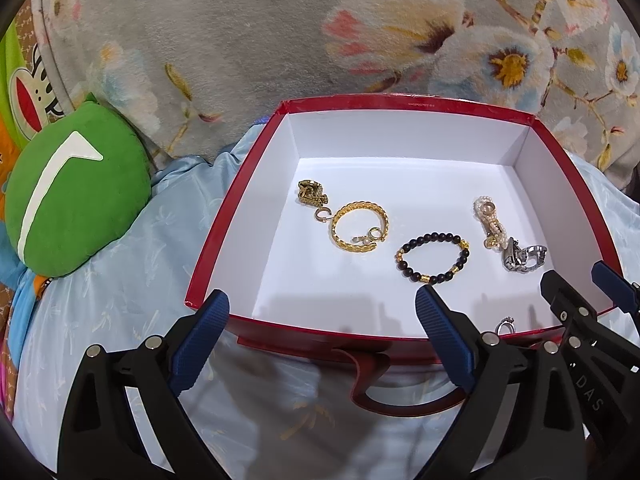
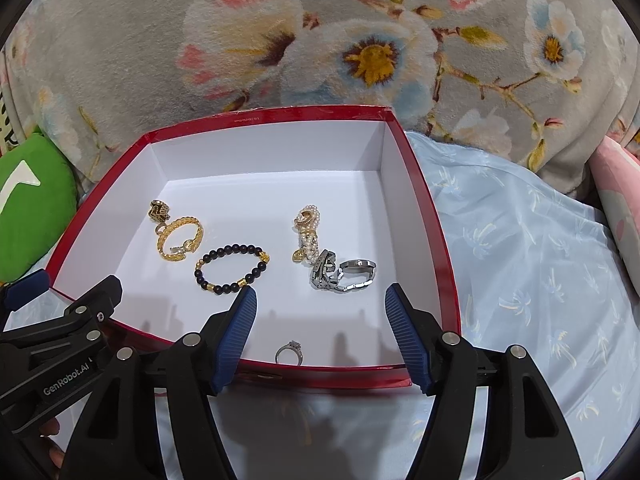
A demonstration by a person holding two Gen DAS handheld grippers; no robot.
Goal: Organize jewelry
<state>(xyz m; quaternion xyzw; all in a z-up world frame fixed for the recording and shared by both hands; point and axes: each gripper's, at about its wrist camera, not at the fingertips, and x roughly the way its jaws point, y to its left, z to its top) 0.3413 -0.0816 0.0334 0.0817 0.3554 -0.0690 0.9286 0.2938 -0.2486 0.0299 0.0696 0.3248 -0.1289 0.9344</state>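
- Lying at the far left, well to the left of the left claw (image 1: pixel 322 300), a green cushion (image 1: pixel 76 196) is seen on the pale blue sheet (image 1: pixel 132 280).
- The left claw is held spread wide, nothing between its blue pads (image 1: pixel 200 340); its left pad sits at the near-left corner of the red box (image 1: pixel 236 204), its right pad over the near wall.
- Ahead of the left claw, on the white floor of the box, a dark gold trinket (image 1: pixel 311 194) is seen farthest left, with a gold chain bracelet (image 1: pixel 359 226) just right of it and small rings touching the bracelet.
- A black bead bracelet (image 2: pixel 231 269) is found just ahead of the right claw's left pad (image 2: pixel 236 332), apart from the gold bracelet.
- The right claw (image 2: pixel 320 294) is likewise spread open and holds nothing, both pads reaching over the near wall of the box.
- Between the pads, close against the near wall, a small silver ring (image 2: pixel 289 351) is seen standing on the floor.
- Farther ahead of the right claw, a pearl piece (image 2: pixel 308 236) lies touching a silver watch (image 2: pixel 344 276) to its right.
- A floral blanket (image 2: pixel 320 40) is seen beyond the box.
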